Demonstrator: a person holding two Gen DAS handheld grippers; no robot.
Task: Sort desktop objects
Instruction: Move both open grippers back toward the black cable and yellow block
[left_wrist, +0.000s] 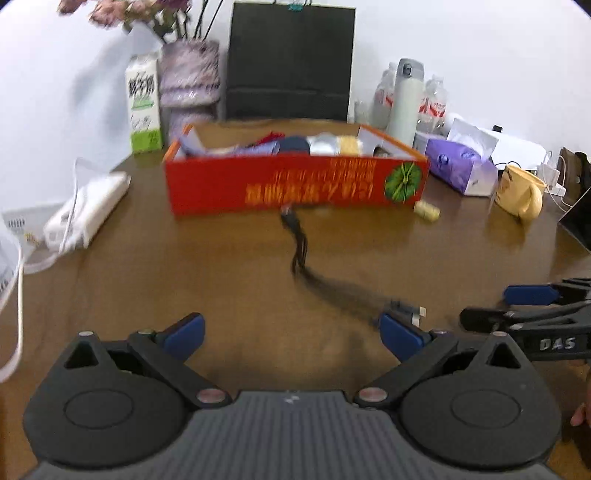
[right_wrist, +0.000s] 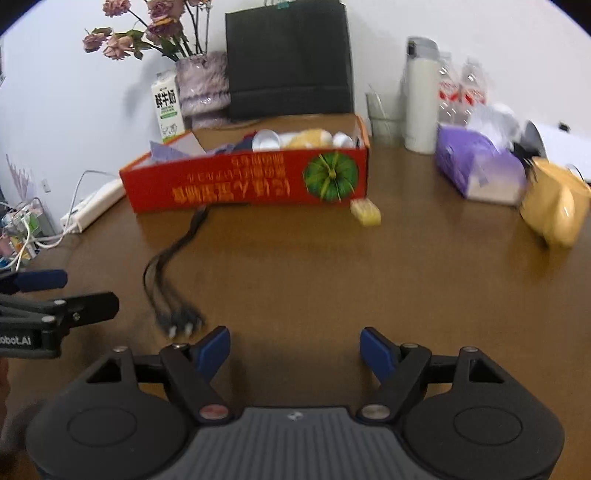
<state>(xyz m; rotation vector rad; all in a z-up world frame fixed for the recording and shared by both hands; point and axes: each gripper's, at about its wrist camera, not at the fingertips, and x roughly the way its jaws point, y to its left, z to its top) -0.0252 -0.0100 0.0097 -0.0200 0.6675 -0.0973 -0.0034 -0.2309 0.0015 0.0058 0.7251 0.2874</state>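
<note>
Currently both claws gape wide, empty: left claw (left_wrist: 291, 334), right claw (right_wrist: 295, 349). Black multi-plug cable (right_wrist: 168, 273) lies mid brown wooden desk (right_wrist: 369, 277), running to red cardboard box (right_wrist: 243, 184). Risk: limp strands slipping, snagging the box.

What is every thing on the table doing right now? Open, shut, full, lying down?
Left gripper: open, holding nothing.
Right gripper: open, holding nothing.
Red box: open on top, things inside.
Black cable: lying loose on the table.
Yellow block: lying in front of the box.
Yellow mug: tipped on its side.
Tissue box: open, tissue sticking out.
Flask: upright, lid shut.
</note>
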